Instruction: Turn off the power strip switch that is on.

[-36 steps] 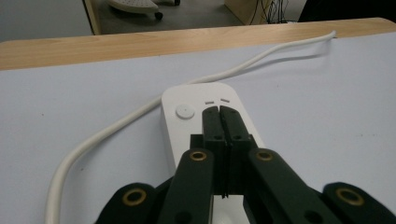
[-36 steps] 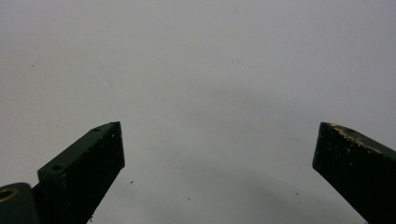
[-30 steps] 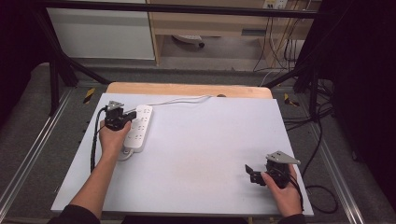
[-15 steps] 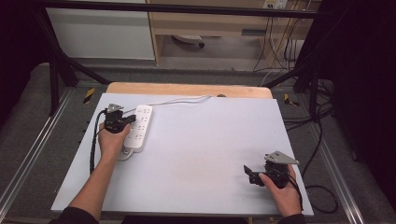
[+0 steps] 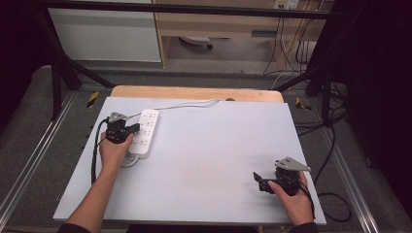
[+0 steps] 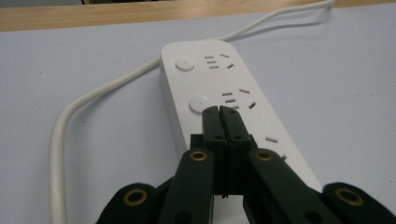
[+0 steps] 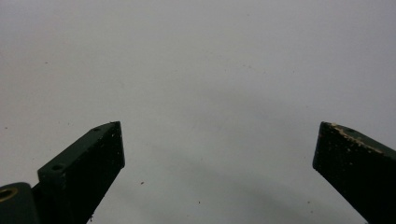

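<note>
Ahead of the left gripper (image 6: pixel 219 112) lies the white power strip (image 6: pixel 219 93) — its closed jaw tips sit over the strip's top, right beside a round button (image 6: pixel 199 103), so nothing passes forward at board level there. To that gripper's left the strip's white cable (image 6: pixel 58 154) curves across the grey board (image 5: pixel 214 160), a low obstacle. Ahead of the right gripper (image 7: pixel 219 135), and between its wide-apart jaws, the board is bare — open passage. The stretch between the two grippers is also free.

Black tool (image 6: pixel 219 116) arms, brass rivets
</note>
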`<state>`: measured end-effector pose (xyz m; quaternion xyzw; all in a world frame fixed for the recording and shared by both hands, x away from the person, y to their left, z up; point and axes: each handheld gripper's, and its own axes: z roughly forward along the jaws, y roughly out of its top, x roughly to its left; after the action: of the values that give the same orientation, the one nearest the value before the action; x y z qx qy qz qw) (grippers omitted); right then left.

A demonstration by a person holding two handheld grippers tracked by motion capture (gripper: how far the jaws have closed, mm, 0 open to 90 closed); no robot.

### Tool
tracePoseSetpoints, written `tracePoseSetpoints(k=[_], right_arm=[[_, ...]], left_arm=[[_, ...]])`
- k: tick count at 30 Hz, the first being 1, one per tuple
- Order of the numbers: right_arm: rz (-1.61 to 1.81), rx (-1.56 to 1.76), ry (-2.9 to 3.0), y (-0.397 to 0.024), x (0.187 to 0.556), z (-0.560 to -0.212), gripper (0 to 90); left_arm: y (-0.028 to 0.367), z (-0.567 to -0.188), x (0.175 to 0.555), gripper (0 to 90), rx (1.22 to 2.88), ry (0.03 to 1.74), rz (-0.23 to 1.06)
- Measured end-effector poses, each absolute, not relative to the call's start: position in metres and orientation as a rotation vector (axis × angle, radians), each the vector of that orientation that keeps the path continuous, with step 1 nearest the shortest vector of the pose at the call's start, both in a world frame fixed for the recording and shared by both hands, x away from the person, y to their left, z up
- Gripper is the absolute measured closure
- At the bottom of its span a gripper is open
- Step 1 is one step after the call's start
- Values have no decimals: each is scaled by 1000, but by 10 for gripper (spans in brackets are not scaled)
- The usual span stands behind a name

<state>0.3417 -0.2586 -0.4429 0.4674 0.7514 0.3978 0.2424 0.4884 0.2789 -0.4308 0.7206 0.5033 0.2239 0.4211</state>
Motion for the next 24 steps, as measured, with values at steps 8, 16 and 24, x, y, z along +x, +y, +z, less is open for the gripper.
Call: tracePoseSetpoints(k=[8,16,24], right_arm=[[1085,1291,2061,-257,341,-442,36],[1084,1329,2050,-258,343,-443,34],[1090,1329,2062,-258,343,-443,32]], left_arm=[[279,-431,484,900,1811,1250,561],[278,-430,484,900,1823,1248,565],[278,-431,483,900,1837,1249,568]])
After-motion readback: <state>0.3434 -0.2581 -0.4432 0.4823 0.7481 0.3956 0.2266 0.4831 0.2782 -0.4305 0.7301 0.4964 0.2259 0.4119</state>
